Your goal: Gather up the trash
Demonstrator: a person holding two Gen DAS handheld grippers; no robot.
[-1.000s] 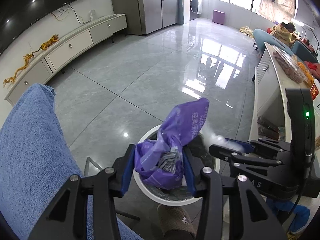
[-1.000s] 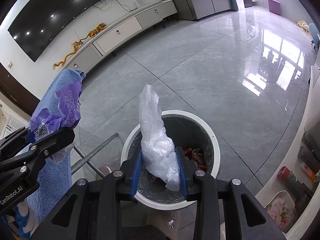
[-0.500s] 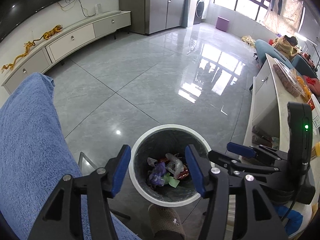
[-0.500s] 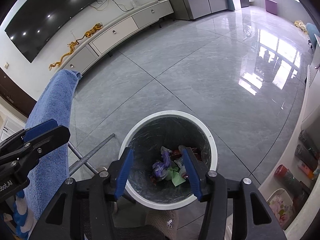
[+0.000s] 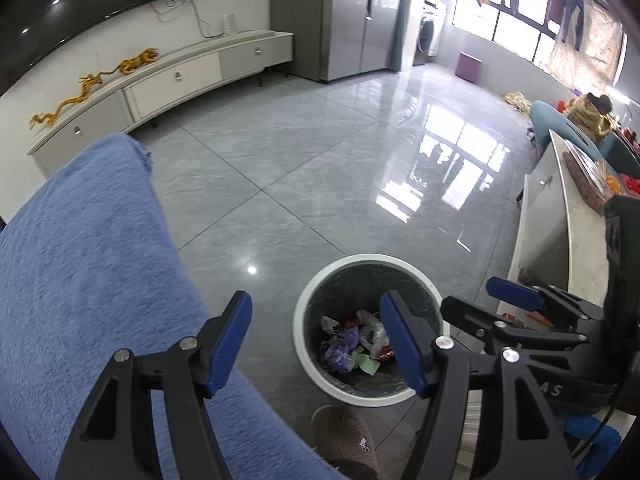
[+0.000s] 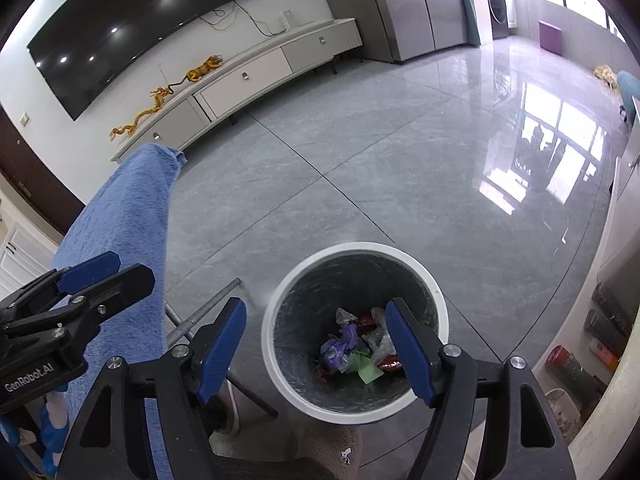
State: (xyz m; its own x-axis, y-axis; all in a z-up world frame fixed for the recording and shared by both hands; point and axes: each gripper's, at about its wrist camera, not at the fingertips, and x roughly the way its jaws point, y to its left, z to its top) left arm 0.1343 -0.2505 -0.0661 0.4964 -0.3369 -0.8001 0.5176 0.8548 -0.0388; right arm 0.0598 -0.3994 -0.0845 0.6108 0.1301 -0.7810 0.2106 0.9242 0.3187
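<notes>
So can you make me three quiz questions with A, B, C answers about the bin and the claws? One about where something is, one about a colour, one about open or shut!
1. Where is the purple wrapper?
A. on the floor
B. inside the bin
C. on the blue towel

2. What colour is the rim of the bin?
A. white
B. red
C. yellow

3. What is between the pads of the right claw?
A. a plastic bag
B. a slipper
C. nothing is held

Answers:
1 B, it lies with the other trash at the bottom of the bin.
2 A, a white ring runs round the dark liner.
3 C, its jaws are opening and empty; the left claw is empty and opening too.
</notes>
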